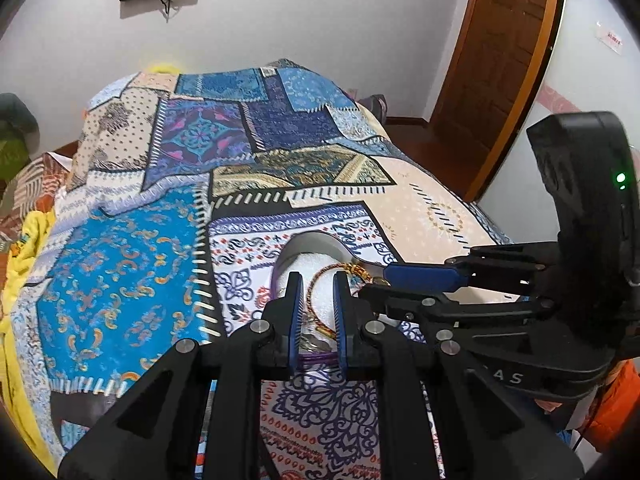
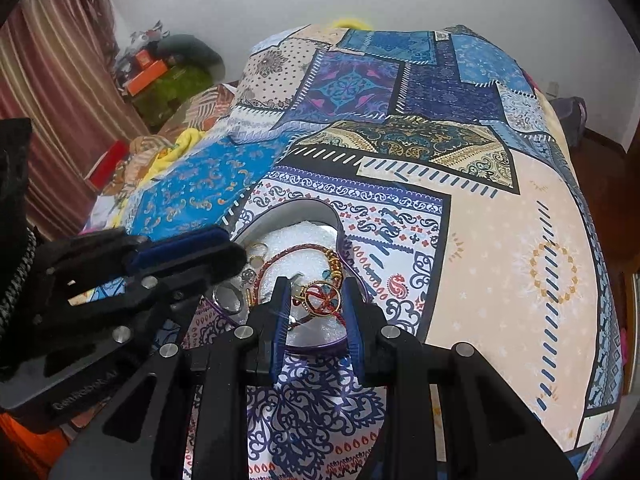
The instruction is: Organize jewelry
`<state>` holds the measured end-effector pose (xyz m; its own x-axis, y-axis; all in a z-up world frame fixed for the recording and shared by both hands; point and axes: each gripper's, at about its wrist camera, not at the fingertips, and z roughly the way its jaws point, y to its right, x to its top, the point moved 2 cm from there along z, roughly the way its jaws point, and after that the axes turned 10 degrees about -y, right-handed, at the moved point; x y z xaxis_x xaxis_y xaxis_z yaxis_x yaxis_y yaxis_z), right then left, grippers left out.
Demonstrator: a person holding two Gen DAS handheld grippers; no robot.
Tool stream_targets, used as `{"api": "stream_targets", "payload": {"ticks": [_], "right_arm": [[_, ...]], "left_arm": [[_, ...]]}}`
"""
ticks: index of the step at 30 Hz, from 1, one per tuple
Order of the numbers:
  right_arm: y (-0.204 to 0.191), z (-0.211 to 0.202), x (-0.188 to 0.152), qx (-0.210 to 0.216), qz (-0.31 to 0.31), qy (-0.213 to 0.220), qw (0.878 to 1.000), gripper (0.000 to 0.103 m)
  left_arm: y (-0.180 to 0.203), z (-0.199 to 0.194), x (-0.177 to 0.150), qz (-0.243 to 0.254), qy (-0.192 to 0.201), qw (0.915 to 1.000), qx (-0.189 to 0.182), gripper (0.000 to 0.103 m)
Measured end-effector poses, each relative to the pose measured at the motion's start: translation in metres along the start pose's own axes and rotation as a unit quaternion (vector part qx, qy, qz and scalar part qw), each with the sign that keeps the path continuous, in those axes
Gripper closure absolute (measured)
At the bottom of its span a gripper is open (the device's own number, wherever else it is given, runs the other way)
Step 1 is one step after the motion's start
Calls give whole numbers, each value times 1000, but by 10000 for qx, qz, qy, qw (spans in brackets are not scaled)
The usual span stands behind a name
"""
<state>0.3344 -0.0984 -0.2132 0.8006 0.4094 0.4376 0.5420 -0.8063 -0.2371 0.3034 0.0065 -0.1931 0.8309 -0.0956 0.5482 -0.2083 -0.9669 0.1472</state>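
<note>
Two grippers over one open round jewelry box with purple rim and white foam lining, which sits on the patchwork-print bedspread in blues and cream.

Left wrist view: left gripper hangs just above the box, blue-padded fingers parted, nothing between them. A red braided cord bracelet with gold beads lies on the foam, running under the finger gap. More small pieces sit at the box's near rim, too hidden to name. Right gripper reaches in from the box's right side; its fingers look close together, but I can't tell from here whether they hold anything.

Right wrist view: right gripper straddles a gold ring wrapped in red thread with teal bits inside the box; fingers released, not touching it as far as I can see. Silver rings cluster at the box's left side, partly under the left gripper.

Progress, my read: jewelry is gathered in the box, but loosely heaped and tangled. Sorting or lifting out looks barely begun; nothing grasped yet.
</note>
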Motion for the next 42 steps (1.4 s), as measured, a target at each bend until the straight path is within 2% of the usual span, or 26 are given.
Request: {"api": "stream_targets", "payload": {"ticks": [10,16,22,29,31,34,38,39,41,42], "right_arm": [[-14,-2,4,-252,-275,-16,9993,79],[-18,-17,4,-299,-206,36,9993,73],[-30,-61,-1,-438,-183,453,9978,73],[-59,-142,-17,-621,-187,1410,9879,73],[-70,-170,-25,-654,-195,1798,9813,73],[-89,-214,-42,-754,-248,2406,9674,73],[-116,-262,-70,-934,-338,3168,9433,72],[-121,-269,-77,-978,-351,3311,9379,69],[-129,-282,-91,-1118,-342,3610,9252,48],[-133,-286,-97,-1204,-320,3741,9190,43]], "left_arm": [[-9,-19,-2,-137,130,9998,117,91],[-7,-39,-5,-154,274,9993,178,91],[2,-79,-6,-130,625,9976,251,91],[23,-156,-12,-35,1372,9897,396,91],[32,-183,-17,1,1687,9845,474,88],[43,-219,-26,25,2114,9761,501,77],[58,-263,-45,33,2645,9631,506,68],[61,-272,-50,37,2763,9596,525,66],[66,-285,-59,38,2966,9532,583,59],[69,-291,-64,28,3064,9499,625,56]]}}
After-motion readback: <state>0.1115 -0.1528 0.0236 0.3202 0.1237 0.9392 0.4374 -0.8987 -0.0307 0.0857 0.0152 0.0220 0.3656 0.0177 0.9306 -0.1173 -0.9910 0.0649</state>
